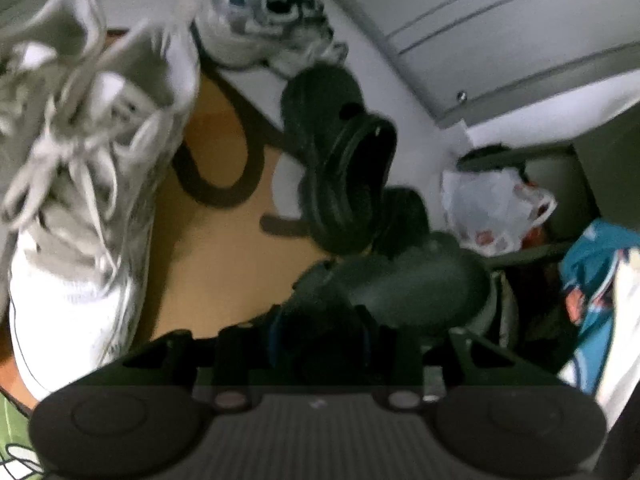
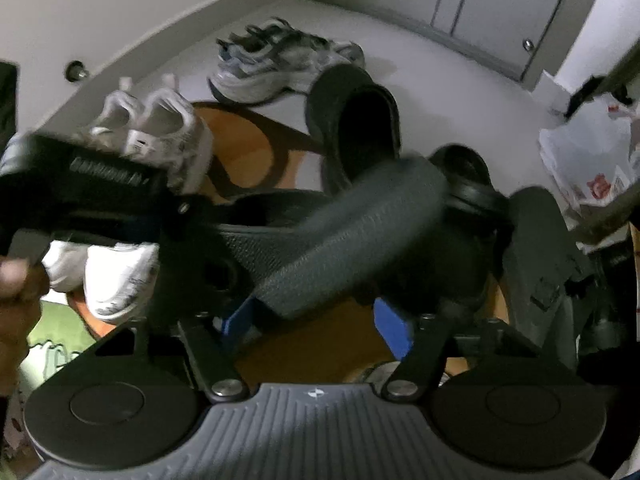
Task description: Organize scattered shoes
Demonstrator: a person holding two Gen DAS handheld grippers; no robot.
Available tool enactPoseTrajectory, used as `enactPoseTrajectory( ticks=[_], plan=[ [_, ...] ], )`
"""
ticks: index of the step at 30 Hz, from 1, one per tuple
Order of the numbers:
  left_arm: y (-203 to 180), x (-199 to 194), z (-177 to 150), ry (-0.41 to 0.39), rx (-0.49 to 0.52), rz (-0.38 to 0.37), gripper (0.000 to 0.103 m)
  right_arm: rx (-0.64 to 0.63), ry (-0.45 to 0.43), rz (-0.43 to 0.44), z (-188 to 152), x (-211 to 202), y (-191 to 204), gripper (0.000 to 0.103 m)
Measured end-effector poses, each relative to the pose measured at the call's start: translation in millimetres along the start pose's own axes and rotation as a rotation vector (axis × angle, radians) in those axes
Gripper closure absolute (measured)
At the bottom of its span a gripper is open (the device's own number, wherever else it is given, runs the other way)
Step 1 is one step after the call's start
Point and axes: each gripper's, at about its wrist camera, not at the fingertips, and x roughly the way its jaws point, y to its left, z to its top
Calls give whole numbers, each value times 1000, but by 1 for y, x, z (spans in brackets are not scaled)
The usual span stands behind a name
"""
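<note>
Right gripper (image 2: 316, 312) closed on a dark clog's strap (image 2: 348, 236); left gripper (image 1: 316, 344) grips the same clog (image 1: 404, 292), beside white sneakers (image 1: 80, 184) on an orange mat (image 1: 224, 216).

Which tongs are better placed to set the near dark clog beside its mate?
Right. The right tongs flank the near clog strap with their blue pads, and the mate stands just ahead. The left tongs grip is unclear.

The pale grey floor (image 2: 168, 40) carries an orange mat (image 1: 224, 216) with dark curved markings. On the mat stand a pair of white sneakers (image 2: 160, 140) and a dark clog (image 2: 352, 120) — beyond its far edge, a grey-and-white pair of trainers (image 2: 280, 60) rests on bare floor. A white plastic bag (image 2: 580, 160) lies off to the right.
</note>
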Motion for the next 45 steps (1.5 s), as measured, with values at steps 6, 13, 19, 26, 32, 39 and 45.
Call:
enactPoseTrajectory(
  ticks=[6,13,19,26,32,39,45],
  plan=[
    [-2,7,3,60,16,-52,48,14,30,-22,-8,9,-7,38],
    [0,27,14,128,13,-76,32,6,34,-4,-7,11,-4,37],
    [-3,33,21,156,44,-77,31,0,42,6,-9,12,-1,37],
    [-8,33,29,172,94,-70,33,9,44,-4,-11,16,-6,36],
    [-9,43,31,206,86,-76,31,6,55,2,-14,19,-5,36],
    [-14,65,29,255,92,-45,29,3,62,12,-16,21,-2,36],
    [-8,61,34,227,96,-38,67,-7,63,11,-16,22,-2,51]
  ],
)
